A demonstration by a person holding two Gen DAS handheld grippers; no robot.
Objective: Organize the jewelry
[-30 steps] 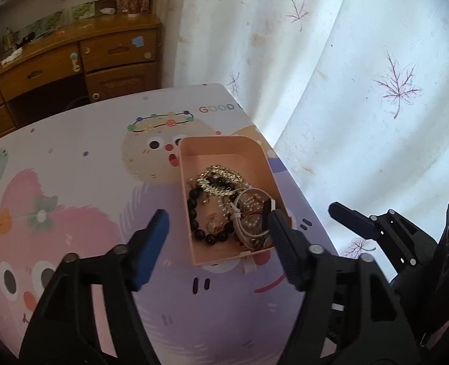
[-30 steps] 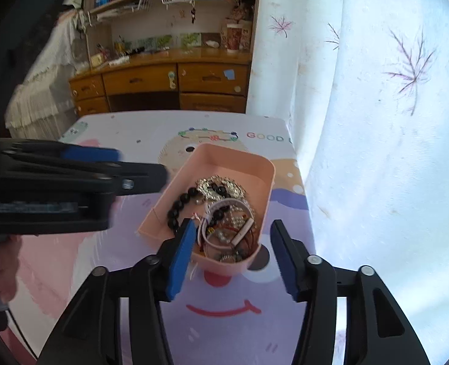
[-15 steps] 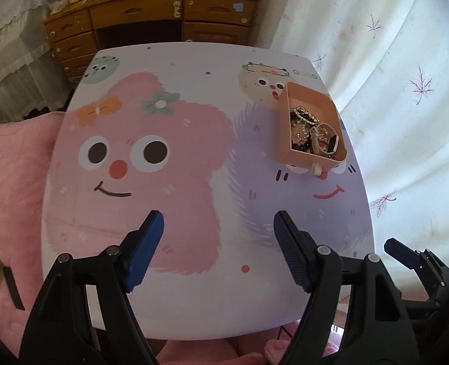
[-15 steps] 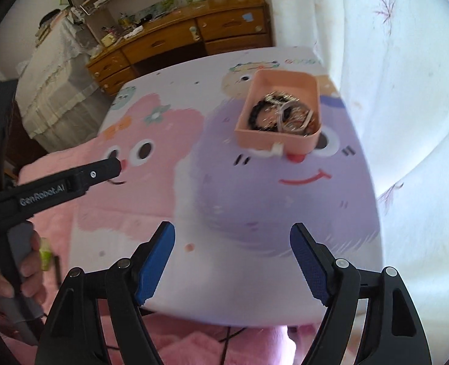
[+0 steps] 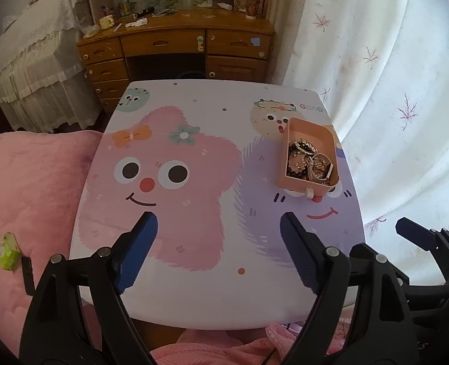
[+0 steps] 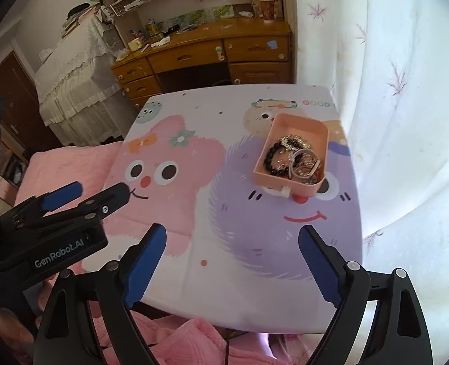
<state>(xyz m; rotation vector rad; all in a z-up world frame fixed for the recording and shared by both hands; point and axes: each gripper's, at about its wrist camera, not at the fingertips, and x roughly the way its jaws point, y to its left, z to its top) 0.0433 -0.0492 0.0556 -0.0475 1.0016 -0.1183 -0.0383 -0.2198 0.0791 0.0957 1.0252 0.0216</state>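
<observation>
A peach-pink box (image 5: 297, 182) stands at the right side of the cartoon-printed table (image 5: 194, 298). It holds a heap of jewelry (image 5: 311, 164): a black bead bracelet, gold chains and pale bangles. The box also shows in the right wrist view (image 6: 285, 182), with the black bead bracelet (image 6: 270, 159) at its left. My left gripper (image 5: 216, 245) is open and empty, held back over the table's near edge. My right gripper (image 6: 232, 255) is open and empty too, near the front edge. Both are well apart from the box.
A white curtain (image 5: 391, 91) hangs close along the table's right edge. A wooden desk with drawers (image 5: 175, 42) stands behind the table. A pink blanket (image 5: 26, 182) lies to the left, with a small green packet (image 5: 7, 249) on it.
Both grippers have pulled back and up from right over the box to the table's near edge. The box and jewelry have stayed in place. Both grippers have stayed open.
</observation>
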